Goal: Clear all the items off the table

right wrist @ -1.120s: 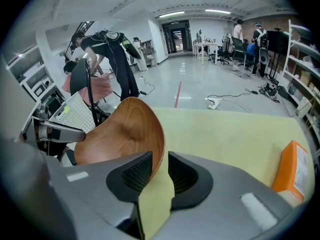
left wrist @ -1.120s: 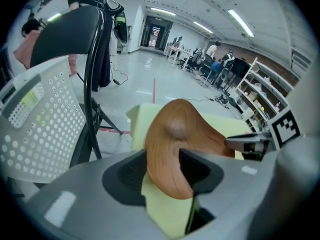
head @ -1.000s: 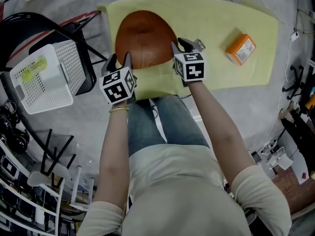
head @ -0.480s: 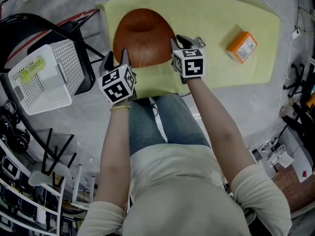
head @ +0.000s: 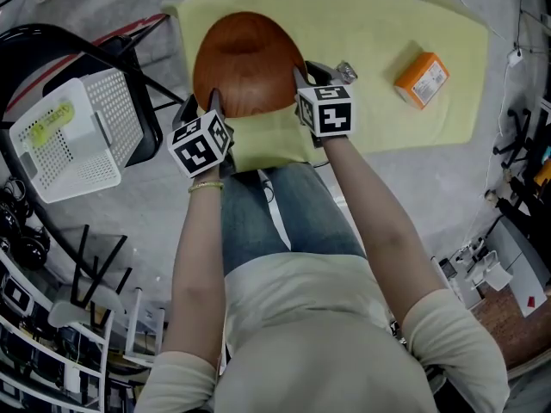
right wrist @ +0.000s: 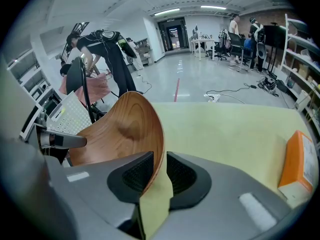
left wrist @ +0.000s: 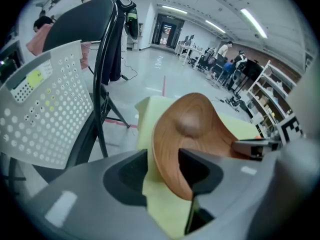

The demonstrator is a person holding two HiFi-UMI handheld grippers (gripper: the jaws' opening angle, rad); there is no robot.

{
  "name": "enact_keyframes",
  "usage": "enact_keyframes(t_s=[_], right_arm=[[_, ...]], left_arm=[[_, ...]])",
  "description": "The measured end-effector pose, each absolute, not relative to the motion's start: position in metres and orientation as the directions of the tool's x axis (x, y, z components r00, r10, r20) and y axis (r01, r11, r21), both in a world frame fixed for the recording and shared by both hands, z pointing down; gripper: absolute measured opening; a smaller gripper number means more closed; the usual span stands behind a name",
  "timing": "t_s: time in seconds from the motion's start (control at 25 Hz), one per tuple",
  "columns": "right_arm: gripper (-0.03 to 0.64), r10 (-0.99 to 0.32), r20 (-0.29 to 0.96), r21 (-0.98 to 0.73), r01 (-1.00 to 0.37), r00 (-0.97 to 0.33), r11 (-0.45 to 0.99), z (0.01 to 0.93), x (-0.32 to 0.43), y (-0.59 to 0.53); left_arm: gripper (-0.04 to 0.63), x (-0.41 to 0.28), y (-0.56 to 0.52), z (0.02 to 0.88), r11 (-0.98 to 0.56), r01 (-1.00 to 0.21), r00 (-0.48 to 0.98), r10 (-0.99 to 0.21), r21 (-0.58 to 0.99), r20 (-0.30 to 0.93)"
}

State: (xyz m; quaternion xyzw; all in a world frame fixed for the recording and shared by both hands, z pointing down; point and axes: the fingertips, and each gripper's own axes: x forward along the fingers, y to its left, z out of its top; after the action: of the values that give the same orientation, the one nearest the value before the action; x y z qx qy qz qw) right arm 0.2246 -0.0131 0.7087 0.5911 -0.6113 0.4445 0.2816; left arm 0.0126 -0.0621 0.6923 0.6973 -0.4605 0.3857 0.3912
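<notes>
A white basket (head: 77, 136) sits on a chair outboard of the left gripper (head: 203, 103), whose jaws stand apart astride the near rim of the wooden bowl (head: 245, 58), not yet pinching. The right gripper (head: 308, 74) is clamped narrow on the rim's other side. The likely next move is to close the left, then lift level toward the basket. An orange box (head: 421, 82) lies on the yellow table (head: 379, 24), beyond the right gripper.

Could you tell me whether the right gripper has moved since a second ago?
No. The right gripper keeps the same spot on the right rim of the wooden bowl, just as far from the orange box.
</notes>
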Motion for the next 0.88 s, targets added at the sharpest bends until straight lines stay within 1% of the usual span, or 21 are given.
enact_keyframes(t_s=[0.08,0.16,0.28,0.56,0.88], right_arm=[[0.077,-0.475,0.869,-0.211,-0.973,-0.141,-0.096,0.709,0.223,-0.013],[0.064,-0.477,0.868,-0.209,-0.973,-0.138,-0.098,0.709,0.223,-0.014],[0.053,-0.475,0.87,-0.211,-0.971,-0.133,-0.115,0.71,0.223,-0.014],[0.049,-0.458,0.881,-0.195,-0.973,-0.117,-0.127,0.706,0.224,-0.007],[0.043,-0.5,0.863,-0.179,-0.971,-0.077,-0.16,0.685,0.224,0.004]], left_arm=[[0.176,0.012,-0.061,0.696,-0.268,-0.945,0.273,-0.333,0.187,0.902],[0.121,0.01,-0.061,0.698,-0.269,-0.948,0.259,-0.334,0.171,0.906],[0.06,0.006,-0.062,0.699,-0.254,-0.956,0.23,-0.342,0.146,0.911],[0.049,0.007,-0.059,0.694,-0.253,-0.95,0.263,-0.333,0.183,0.906],[0.046,0.005,-0.048,0.678,-0.249,-0.948,0.28,-0.35,0.199,0.894]])
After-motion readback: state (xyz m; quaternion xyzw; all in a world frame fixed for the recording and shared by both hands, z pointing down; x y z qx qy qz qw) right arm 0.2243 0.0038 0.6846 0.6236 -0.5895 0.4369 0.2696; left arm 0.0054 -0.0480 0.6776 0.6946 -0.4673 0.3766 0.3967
